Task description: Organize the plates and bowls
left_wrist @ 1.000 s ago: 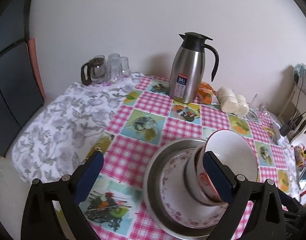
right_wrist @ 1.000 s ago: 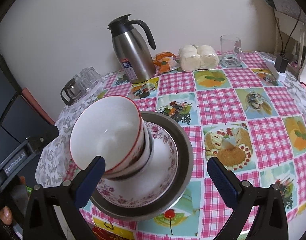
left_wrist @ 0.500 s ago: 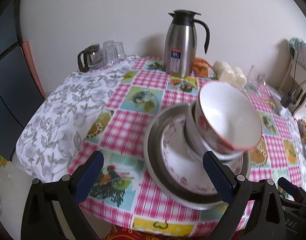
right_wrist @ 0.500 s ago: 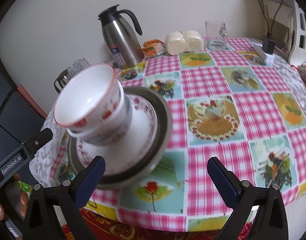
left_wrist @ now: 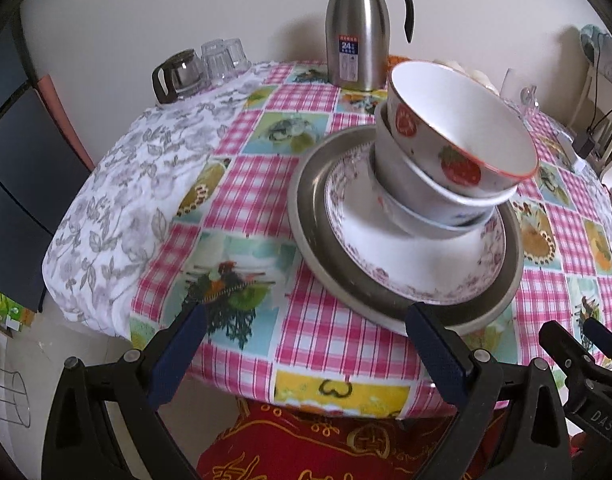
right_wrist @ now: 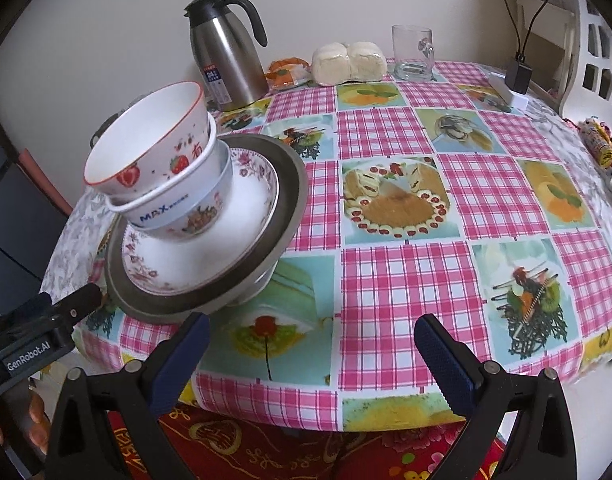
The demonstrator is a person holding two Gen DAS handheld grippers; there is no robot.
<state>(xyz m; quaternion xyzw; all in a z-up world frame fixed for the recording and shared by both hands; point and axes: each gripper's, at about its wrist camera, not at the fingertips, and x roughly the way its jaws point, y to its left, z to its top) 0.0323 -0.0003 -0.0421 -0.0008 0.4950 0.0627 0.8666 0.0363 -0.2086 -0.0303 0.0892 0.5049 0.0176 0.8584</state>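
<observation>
Both your grippers are held wide apart with nothing between their fingers: your left gripper (left_wrist: 306, 350) sits at the table's near edge, below and just short of the metal plate (left_wrist: 306, 236), and your right gripper (right_wrist: 313, 354) sits at the near edge too, to the right of that plate. Your left gripper's tip also shows in the right wrist view (right_wrist: 80, 304), close to the metal plate's near-left rim (right_wrist: 154, 308); whether it touches the rim you cannot tell.

Take the metal plate as your landmark. It appears tilted in both views, and in the right wrist view its right side seems raised over a base on the checked tablecloth (right_wrist: 385, 280). Inside it lies a floral-rimmed white plate (left_wrist: 385, 248). On that plate stands a leaning stack of bowls, with the strawberry bowl (left_wrist: 457, 128) on top, nested in a white bowl (right_wrist: 166, 204) printed MAX, and another bowl (right_wrist: 202, 216) under that.

Behind the metal plate stands a steel thermos jug (left_wrist: 357, 28). Behind it to the left are a small glass pot (left_wrist: 178, 76) and upturned glasses (left_wrist: 224, 58) on a grey floral cloth (left_wrist: 118, 184). Behind it to the right lie wrapped buns (right_wrist: 347, 62) and a glass mug (right_wrist: 411, 52).
</observation>
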